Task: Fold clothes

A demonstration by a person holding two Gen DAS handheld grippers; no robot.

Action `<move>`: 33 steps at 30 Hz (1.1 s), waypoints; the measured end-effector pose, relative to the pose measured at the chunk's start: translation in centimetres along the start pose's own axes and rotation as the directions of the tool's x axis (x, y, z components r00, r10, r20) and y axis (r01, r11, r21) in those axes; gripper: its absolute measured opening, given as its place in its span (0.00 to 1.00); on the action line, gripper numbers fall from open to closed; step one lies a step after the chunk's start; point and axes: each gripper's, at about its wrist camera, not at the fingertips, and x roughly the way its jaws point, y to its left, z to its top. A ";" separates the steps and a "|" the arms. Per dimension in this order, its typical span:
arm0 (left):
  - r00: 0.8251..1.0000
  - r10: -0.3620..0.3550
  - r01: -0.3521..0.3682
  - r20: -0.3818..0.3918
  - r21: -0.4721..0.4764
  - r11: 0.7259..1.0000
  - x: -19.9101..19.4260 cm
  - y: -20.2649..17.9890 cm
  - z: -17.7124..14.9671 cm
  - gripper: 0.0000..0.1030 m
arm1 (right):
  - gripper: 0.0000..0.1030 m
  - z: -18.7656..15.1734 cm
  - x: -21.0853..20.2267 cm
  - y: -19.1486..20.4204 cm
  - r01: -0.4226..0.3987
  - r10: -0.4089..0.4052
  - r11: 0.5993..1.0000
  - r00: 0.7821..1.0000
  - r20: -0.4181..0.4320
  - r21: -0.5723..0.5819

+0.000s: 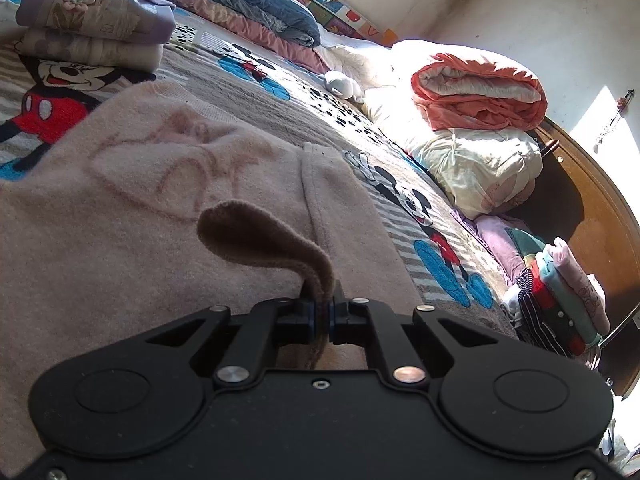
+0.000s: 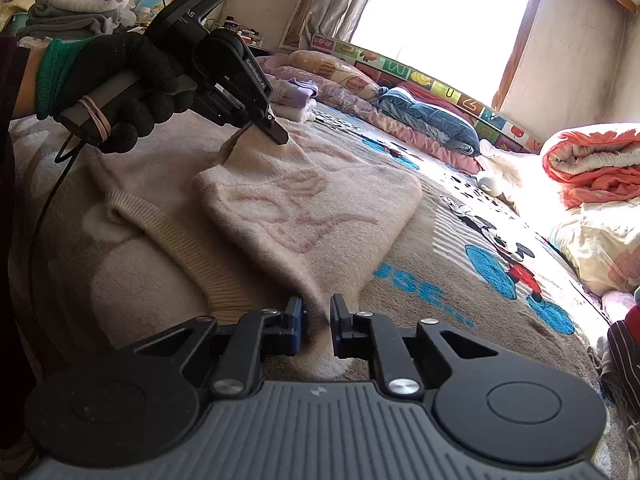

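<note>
1. Between the fingers of the right gripper (image 2: pixel 316 320), slightly apart, a corner of the pink sweater (image 2: pixel 304 200) is sitting, perhaps gripped only loosely.
2. Farther on the bed blanket (image 2: pixel 460 280), the left gripper (image 1: pixel 323 316) is clamping the other edge.
3. Uneven pulling could be slipping the right corner free.

A lived-in home bedroom: a grey cartoon-mouse printed fleece bedspread (image 2: pixel 460 248) is covering the bed, rolled orange and cream quilts (image 2: pixel 592 168) are lying far right, a bright curtained window (image 2: pixel 440 12) is glowing beyond
</note>
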 end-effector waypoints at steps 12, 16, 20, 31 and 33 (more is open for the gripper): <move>0.998 0.049 -0.048 -0.038 0.028 0.998 0.6 0.2 -0.8 0.03 | 0.18 0.3 -1.3 0.7 -0.047 0.048 0.999 0.998 0.048 -0.025; 0.999 0.047 -0.047 -0.020 -0.015 0.999 0.2 0.7 -0.5 0.10 | 0.31 1.1 -0.6 1.9 -0.054 0.063 0.995 0.992 0.106 -0.081; 0.999 0.035 -0.031 0.022 -0.172 0.985 -0.3 2.9 0.1 0.26 | 0.36 1.7 0.3 2.2 -0.086 0.094 0.994 0.988 0.126 -0.067; 0.977 0.204 -0.186 0.066 -0.208 0.960 0.1 4.6 1.7 0.19 | 0.55 1.8 2.2 2.3 -0.220 0.220 0.975 0.975 -0.019 -0.009; 0.963 0.254 -0.235 0.087 -0.185 0.954 -0.2 4.5 2.1 0.19 | 0.54 2.1 2.0 2.4 -0.222 0.222 0.975 0.975 -0.002 -0.006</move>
